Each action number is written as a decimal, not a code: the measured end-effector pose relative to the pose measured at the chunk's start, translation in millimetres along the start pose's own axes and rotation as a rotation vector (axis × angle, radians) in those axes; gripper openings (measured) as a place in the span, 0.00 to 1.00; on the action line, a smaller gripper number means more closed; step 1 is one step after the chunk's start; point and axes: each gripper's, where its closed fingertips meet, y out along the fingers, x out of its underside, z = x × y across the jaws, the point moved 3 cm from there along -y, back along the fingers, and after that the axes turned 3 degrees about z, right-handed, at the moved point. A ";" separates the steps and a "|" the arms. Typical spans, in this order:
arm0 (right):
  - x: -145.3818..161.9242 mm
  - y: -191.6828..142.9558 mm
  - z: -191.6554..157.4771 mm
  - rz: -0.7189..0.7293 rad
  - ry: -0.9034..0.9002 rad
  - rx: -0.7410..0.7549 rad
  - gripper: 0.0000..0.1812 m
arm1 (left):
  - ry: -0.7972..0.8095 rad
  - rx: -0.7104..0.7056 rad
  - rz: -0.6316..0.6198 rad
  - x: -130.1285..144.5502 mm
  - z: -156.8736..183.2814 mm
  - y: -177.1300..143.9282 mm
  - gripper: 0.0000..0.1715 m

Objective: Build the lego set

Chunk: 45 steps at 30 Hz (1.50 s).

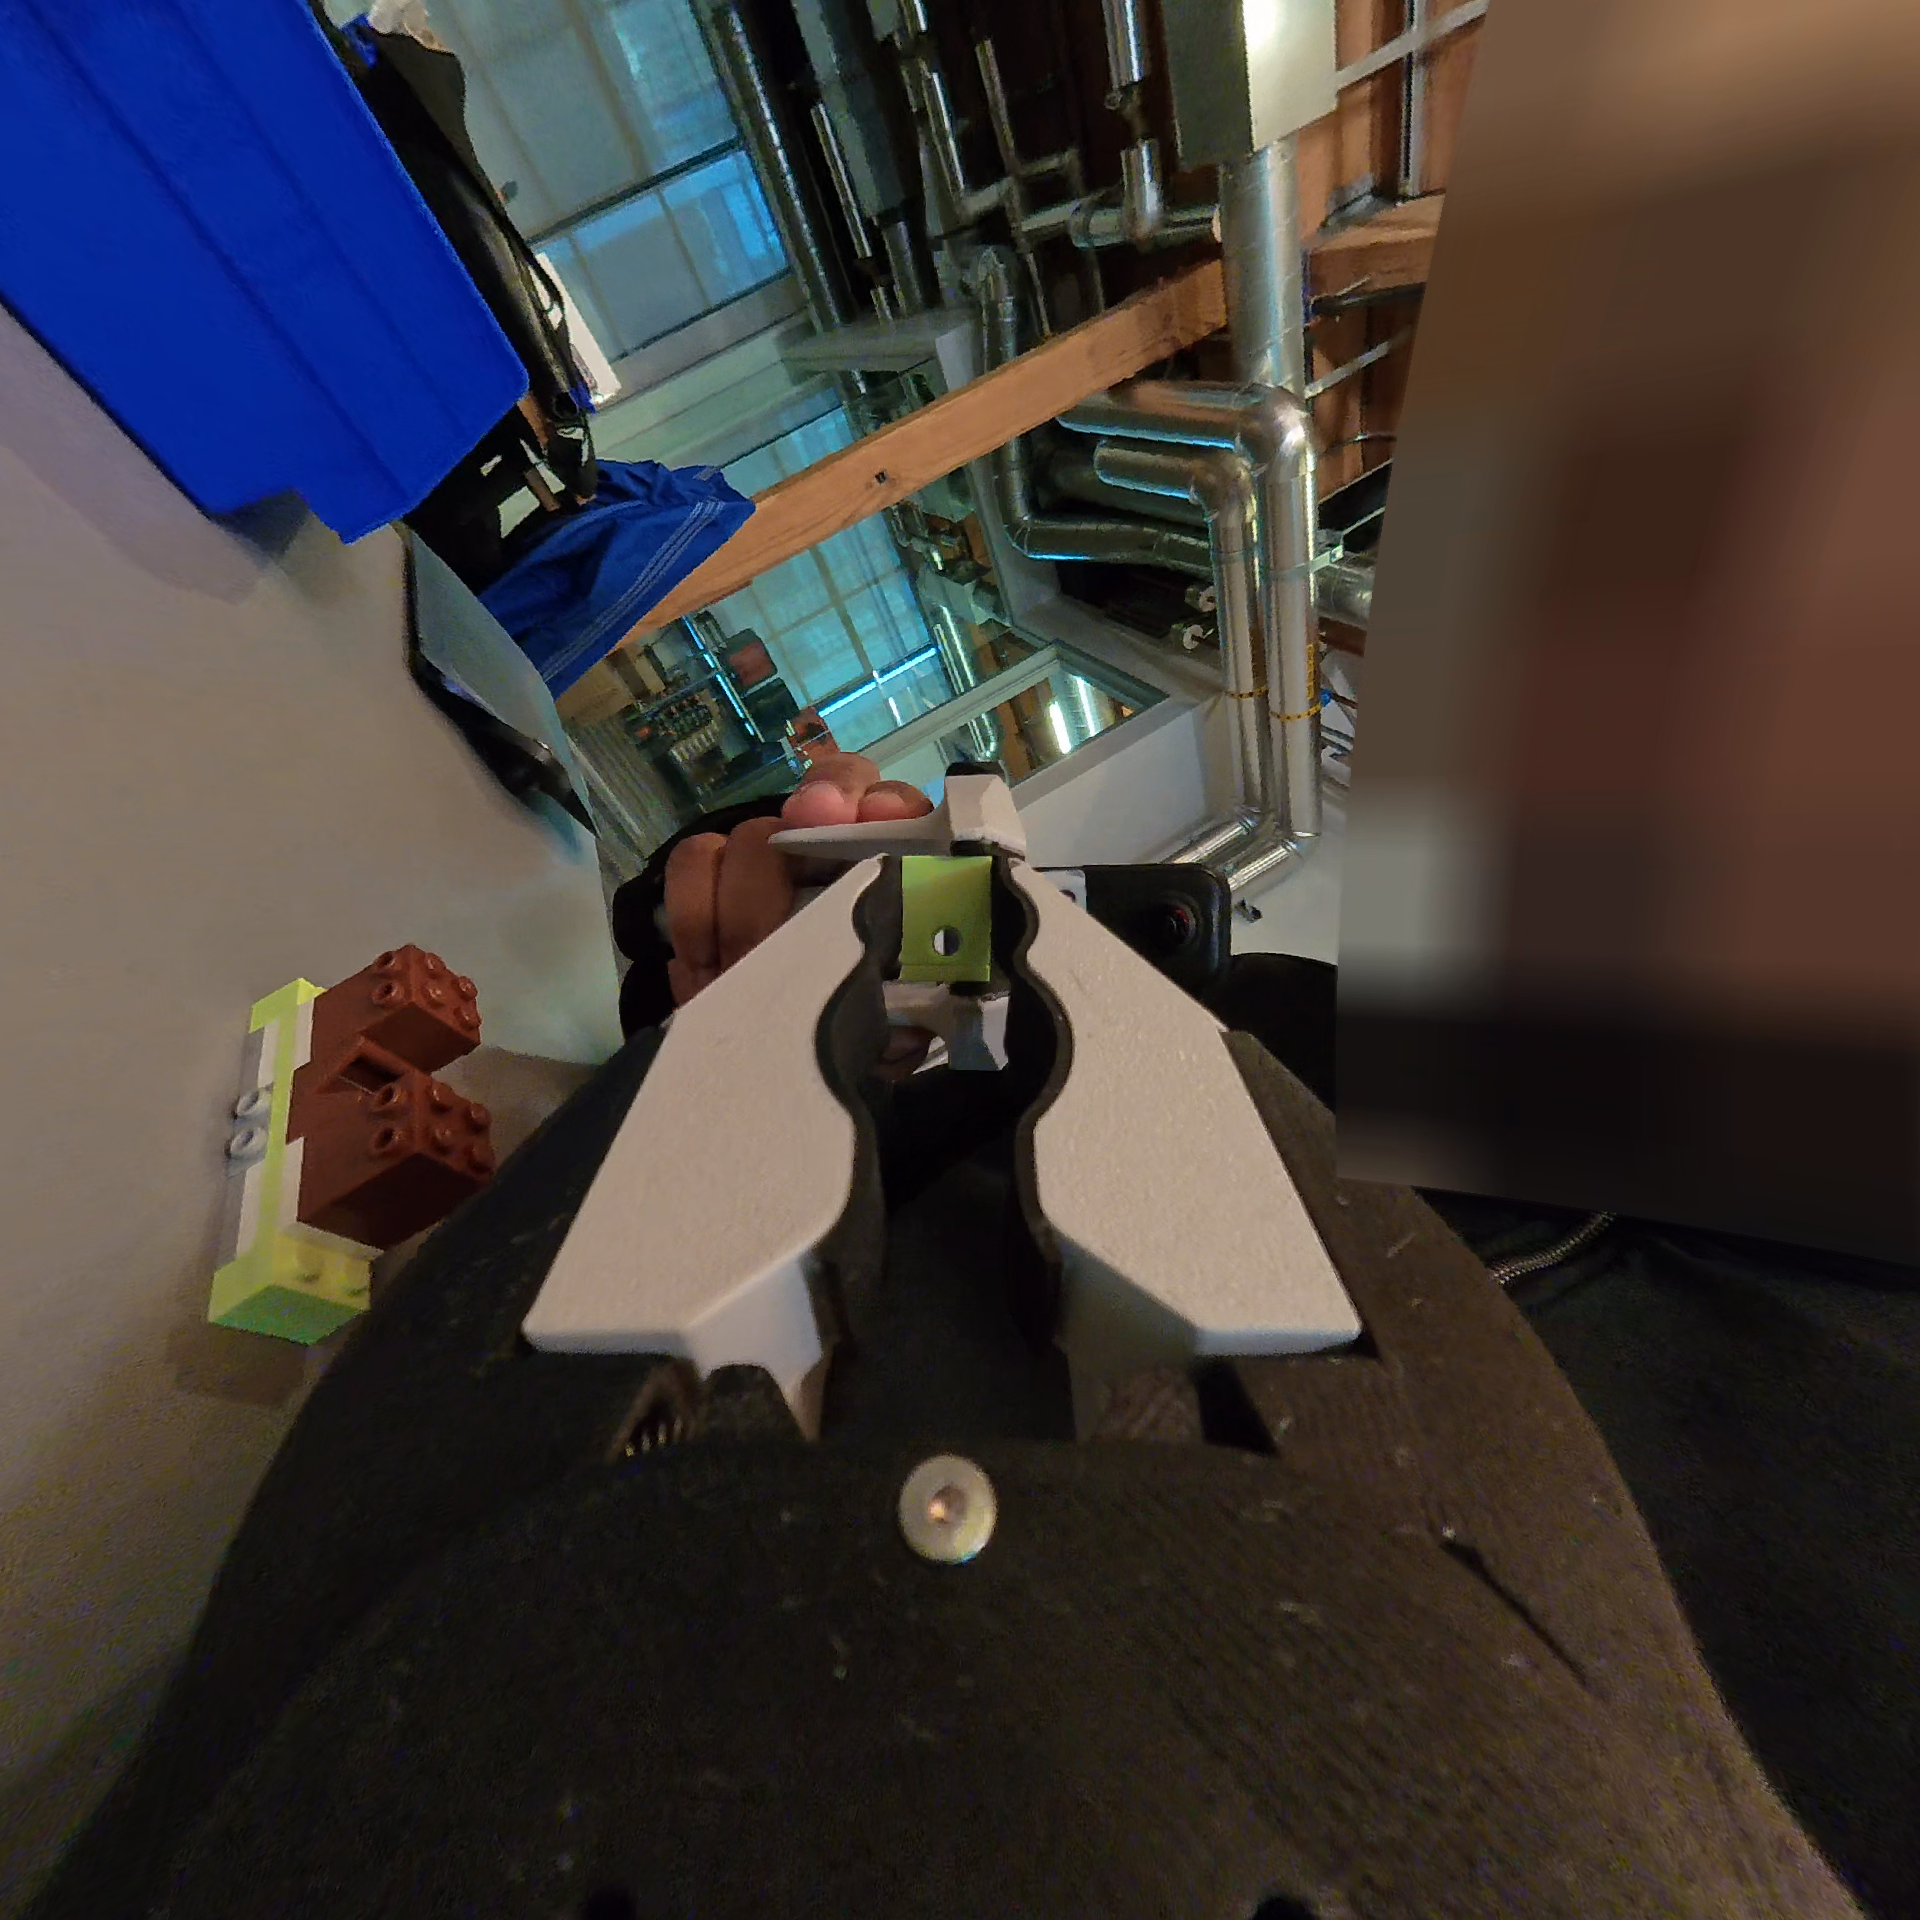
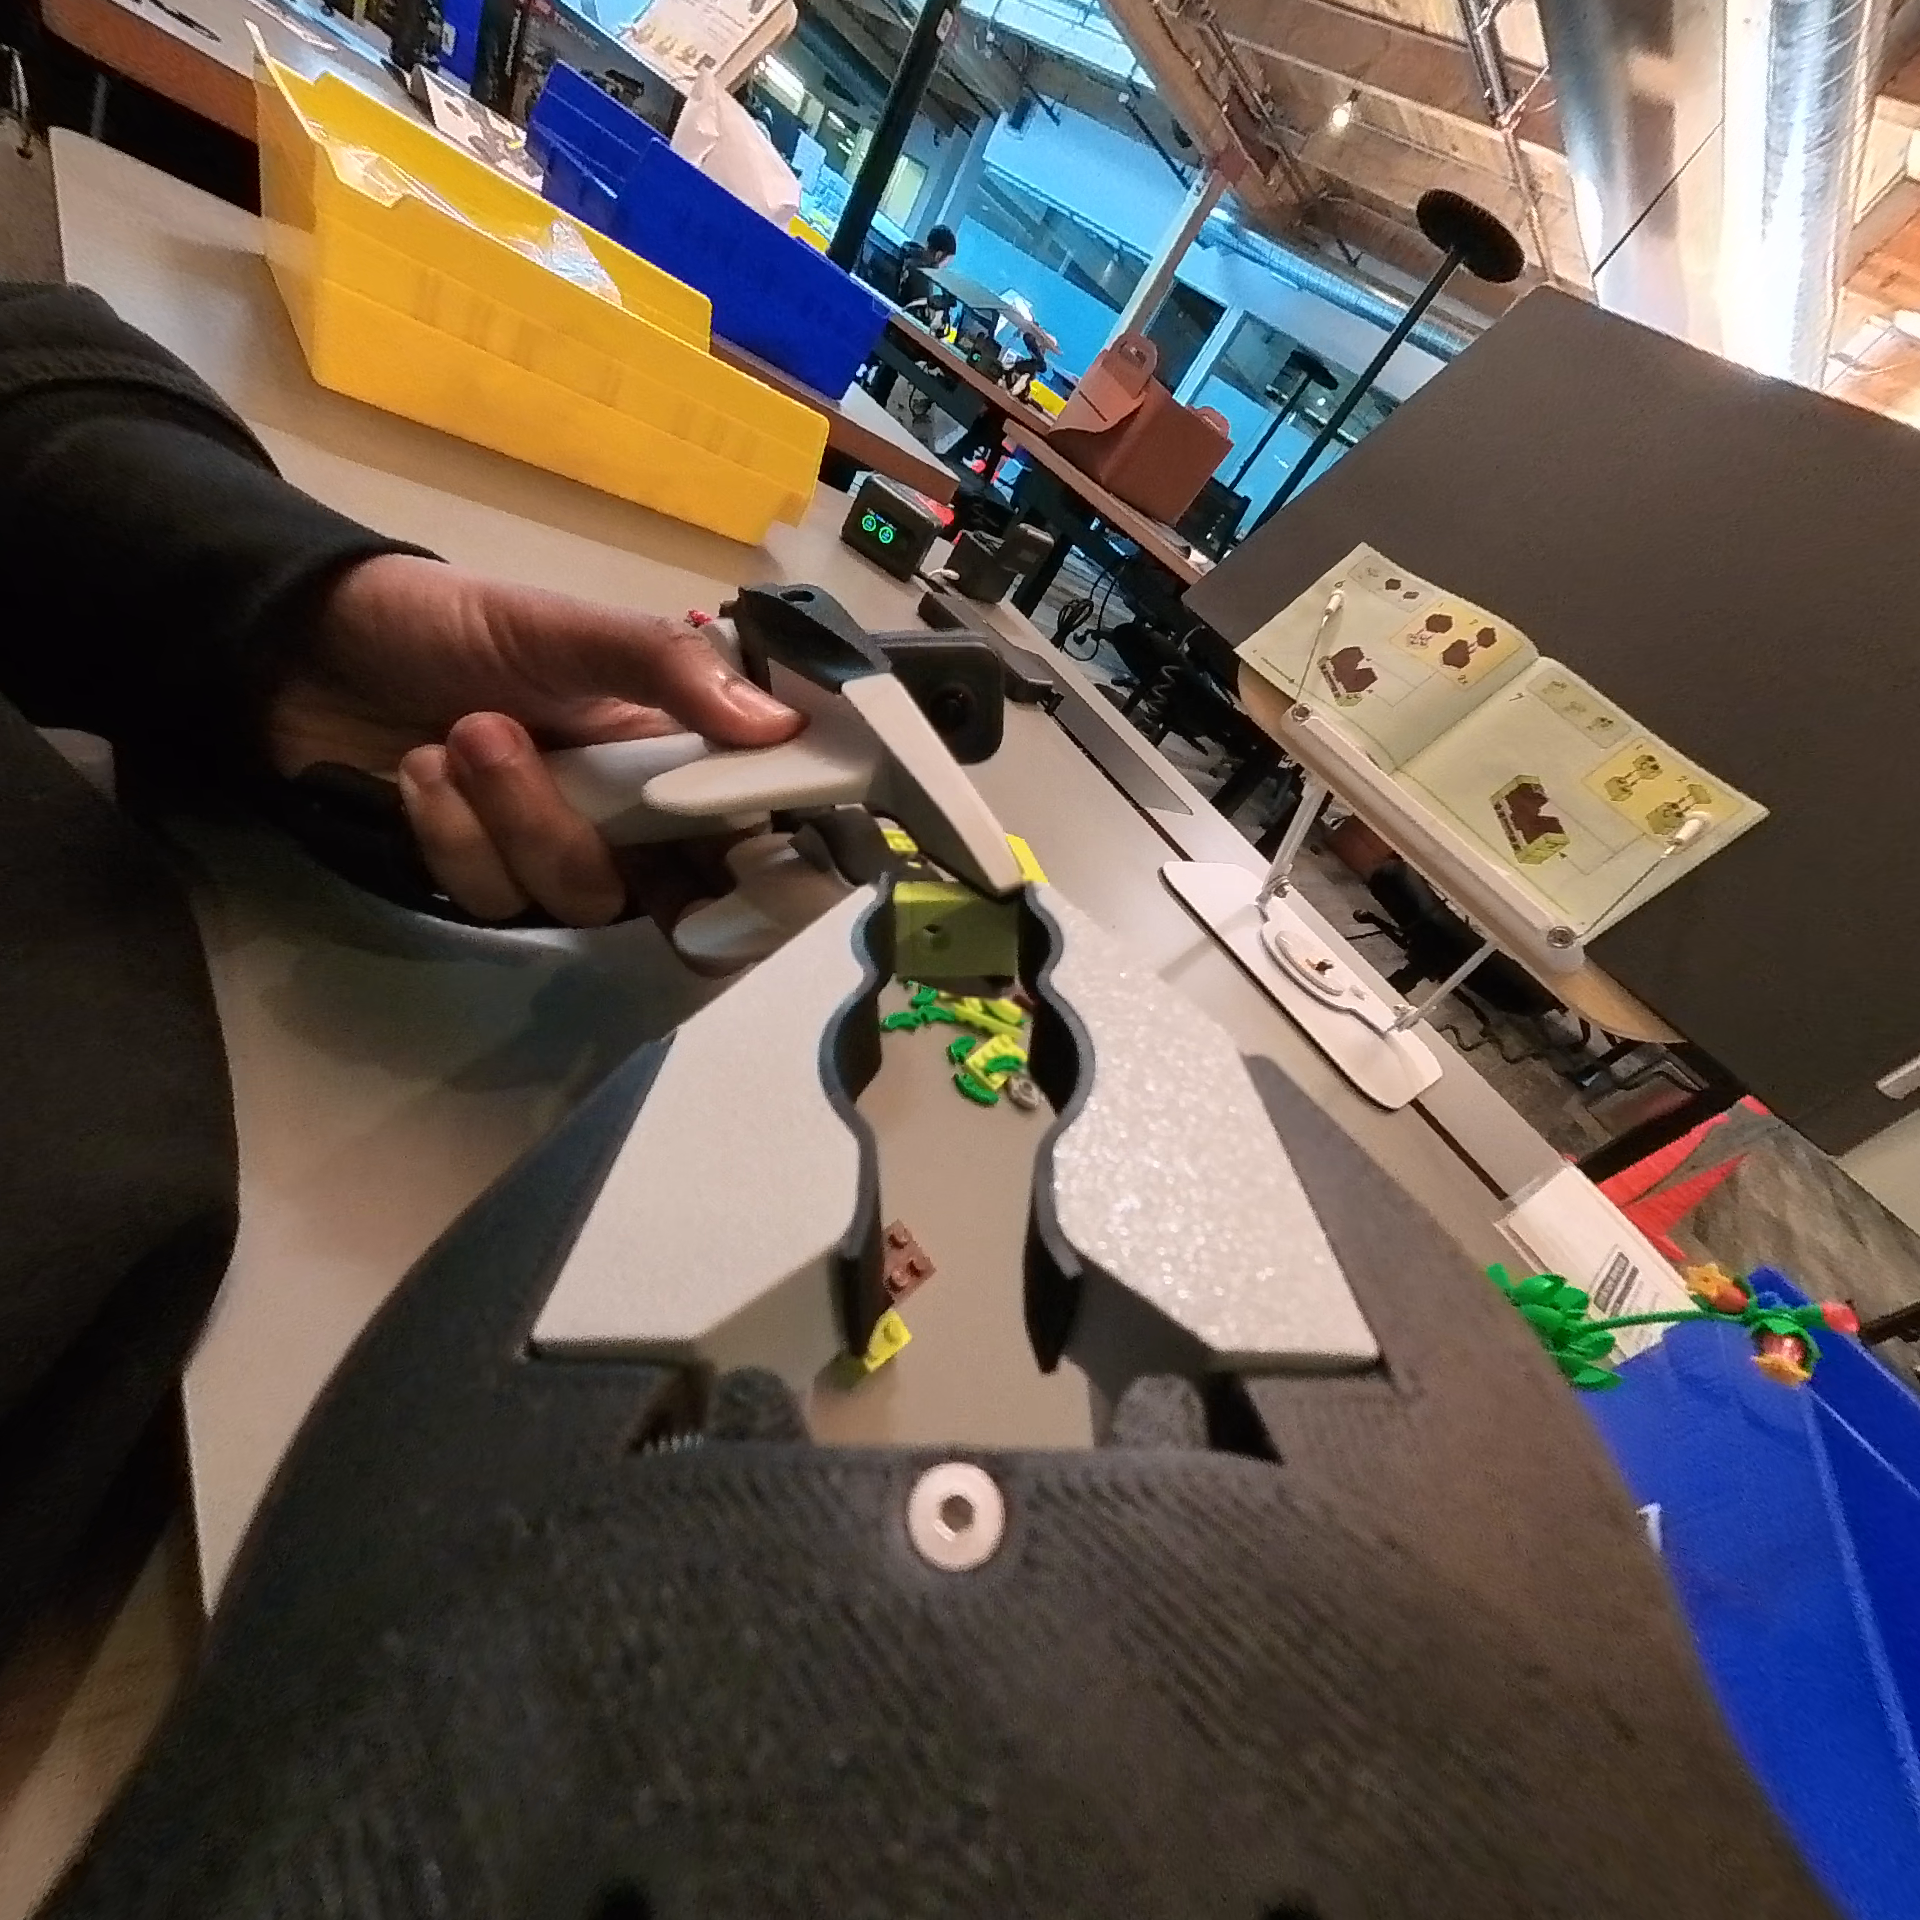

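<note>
A lime green brick [image 1: 943, 930] with a round hole is held in the air between both grippers. My left gripper [image 1: 940, 885] is shut on its sides. The right gripper's white fingers [image 1: 982, 816] clamp it from above and below in the left wrist view. In the right wrist view my right gripper [image 2: 951, 906] is shut on the same brick [image 2: 951, 940], and the left gripper's finger [image 2: 935, 790] lies on its top. A partial build of brown, white and lime bricks [image 1: 364, 1122] stands on the table [image 1: 125, 831].
Loose green and lime pieces [image 2: 971, 1039], a brown piece [image 2: 906, 1262] and a small lime piece [image 2: 878, 1340] lie on the table below. An open instruction booklet [image 2: 1496, 758] rests on a stand at the right. Yellow [image 2: 520, 343] and blue [image 2: 748, 260] bins stand behind; another blue bin [image 2: 1766, 1558] holds a flower model. Less than 4 cm separates the two grippers' tips.
</note>
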 end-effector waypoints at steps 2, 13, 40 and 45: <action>1.7 0.0 -0.7 -0.015 0.010 -0.013 0.11 | 0.004 -0.010 -0.009 0.6 -1.7 -0.7 0.10; 5.2 -1.6 1.6 -0.036 0.078 -0.048 0.11 | -0.013 -0.013 -0.085 6.5 -4.5 -3.3 0.09; 24.7 0.4 22.5 -0.061 0.297 0.049 0.12 | 0.030 -0.083 0.017 -4.6 -17.4 -12.3 0.24; 30.2 -2.0 20.4 0.001 1.090 -0.301 0.12 | 0.528 -0.358 -0.028 -15.7 -16.2 -20.9 0.34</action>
